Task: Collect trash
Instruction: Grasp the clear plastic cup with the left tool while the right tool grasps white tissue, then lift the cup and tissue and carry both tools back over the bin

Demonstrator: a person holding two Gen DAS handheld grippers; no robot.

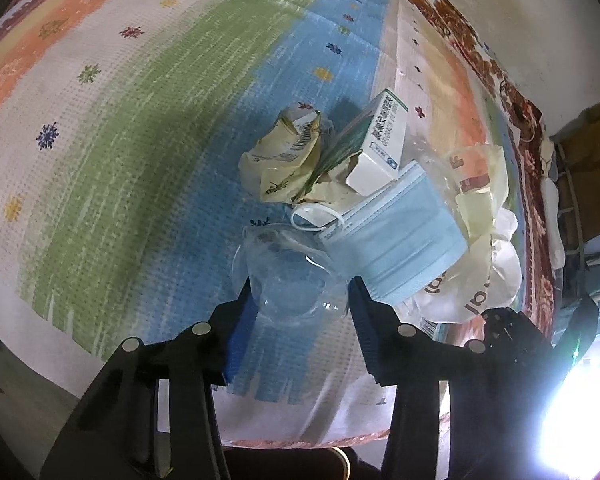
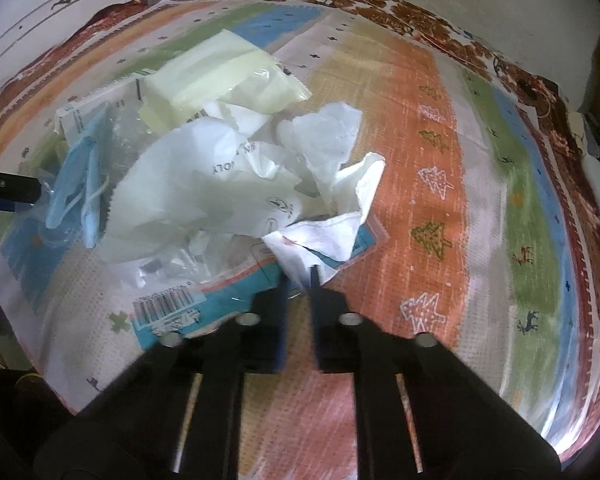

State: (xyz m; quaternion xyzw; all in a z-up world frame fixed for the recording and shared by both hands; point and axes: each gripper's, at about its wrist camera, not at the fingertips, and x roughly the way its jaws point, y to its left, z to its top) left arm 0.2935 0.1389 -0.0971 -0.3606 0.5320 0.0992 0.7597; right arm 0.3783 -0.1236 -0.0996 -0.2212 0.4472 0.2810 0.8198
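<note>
A heap of trash lies on a striped patterned cloth (image 1: pixel 140 128): a crumpled yellow wrapper (image 1: pixel 278 160), a small white and green carton (image 1: pixel 376 148), a blue face mask (image 1: pixel 404 236) and plastic bags. The left gripper (image 1: pixel 300 292) straddles a clear plastic cup (image 1: pixel 292 276) at the heap's near edge, its fingers touching the cup's sides. The right gripper (image 2: pixel 300 276) is clenched on a corner of white tissue (image 2: pixel 320 232). The pickup step seems under way; next, each piece likely needs lifting clear of the pile.

Black hand-held gripper (image 1: pixel 300 288), blue finger pads (image 1: pixel 236 344), round silver screws (image 1: pixel 201 328)
</note>
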